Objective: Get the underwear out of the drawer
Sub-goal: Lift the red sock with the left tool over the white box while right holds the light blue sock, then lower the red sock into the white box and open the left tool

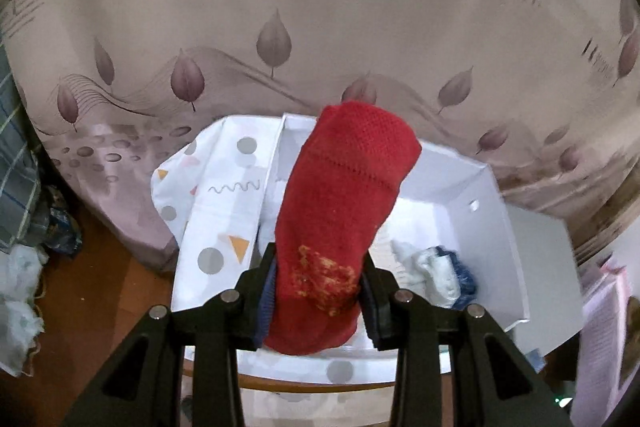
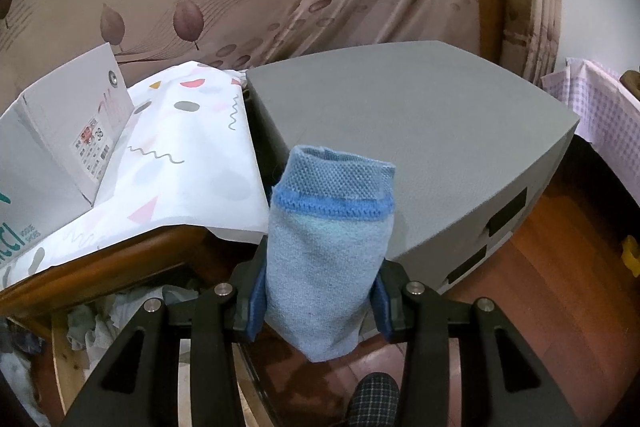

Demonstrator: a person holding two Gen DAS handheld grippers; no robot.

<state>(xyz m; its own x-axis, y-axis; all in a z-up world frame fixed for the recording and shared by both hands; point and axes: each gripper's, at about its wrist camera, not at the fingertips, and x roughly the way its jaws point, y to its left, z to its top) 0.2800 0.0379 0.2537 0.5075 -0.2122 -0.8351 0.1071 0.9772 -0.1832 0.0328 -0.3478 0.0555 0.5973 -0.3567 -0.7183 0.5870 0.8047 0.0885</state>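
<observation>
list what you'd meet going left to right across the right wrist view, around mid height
cardboard box → white patterned cloth → light blue sock held in the right gripper → grey box → pink checked cloth

table [image 2: 120, 259] | patterned cloth [image 2: 192, 163] over it (white) | box [image 2: 52, 147] on top
</observation>
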